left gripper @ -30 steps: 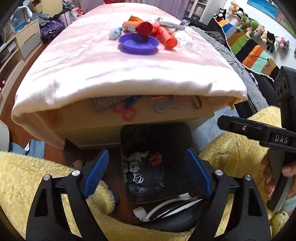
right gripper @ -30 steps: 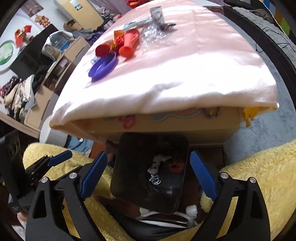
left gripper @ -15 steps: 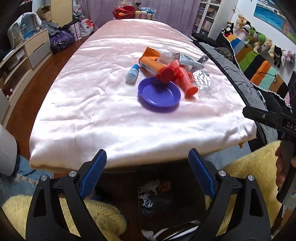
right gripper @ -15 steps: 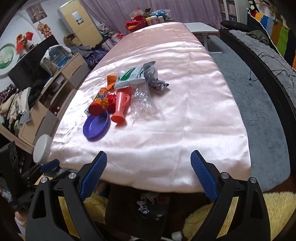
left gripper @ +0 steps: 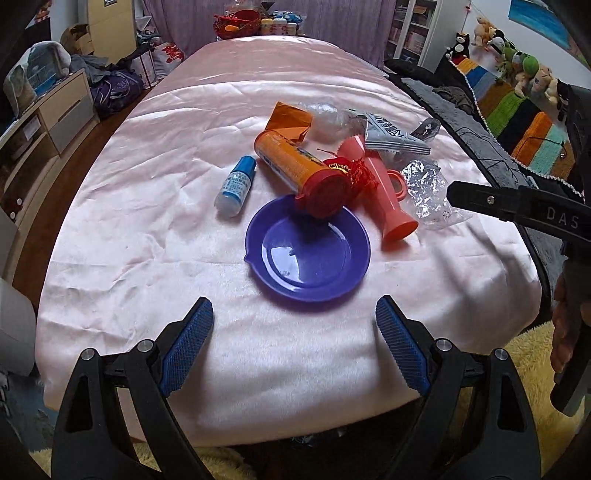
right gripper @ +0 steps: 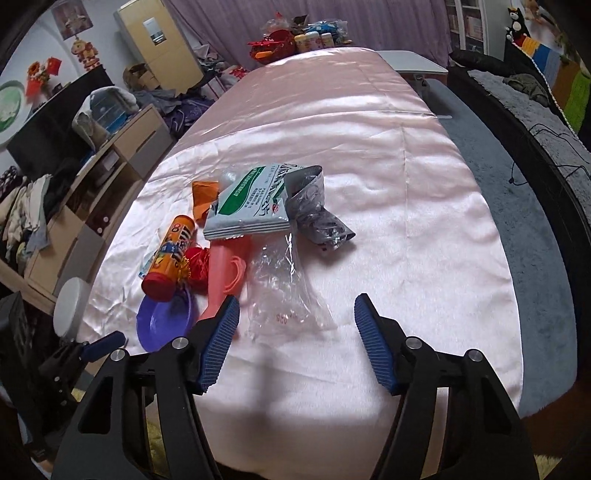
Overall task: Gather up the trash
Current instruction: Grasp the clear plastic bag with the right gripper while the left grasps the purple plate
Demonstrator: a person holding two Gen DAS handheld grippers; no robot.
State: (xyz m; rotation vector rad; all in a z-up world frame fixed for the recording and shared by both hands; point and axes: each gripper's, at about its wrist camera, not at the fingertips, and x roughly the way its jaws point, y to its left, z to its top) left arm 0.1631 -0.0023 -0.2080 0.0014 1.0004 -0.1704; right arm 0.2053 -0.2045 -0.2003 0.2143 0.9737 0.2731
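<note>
A pile of items lies on the pink tablecloth (left gripper: pixel 147 229). A clear crumpled plastic bag (right gripper: pixel 284 291) lies just ahead of my right gripper (right gripper: pixel 295 339), which is open and empty. Behind it lie a grey foil wrapper (right gripper: pixel 317 218), a white-green packet (right gripper: pixel 255 203) and an orange wrapper (right gripper: pixel 203 195). My left gripper (left gripper: pixel 293 347) is open and empty, just short of a purple plate (left gripper: pixel 308 254). An orange tube with a red cap (left gripper: pixel 299 170), a pink cup (left gripper: pixel 384 192) and a small blue bottle (left gripper: pixel 236 184) lie beyond. The bin is hidden under the table edge.
A red basket and bottles (left gripper: pixel 255 22) stand at the table's far end. A low cabinet (left gripper: pixel 44 118) is on the left, and a dark sofa with a striped blanket (left gripper: pixel 517 122) on the right. Yellow fluffy fabric (left gripper: pixel 532 354) lies below the near edge.
Both grippers have risen from over the black bin under the table up to the tabletop. The bin has dropped out of sight. The right gripper now faces the clear plastic bag.
</note>
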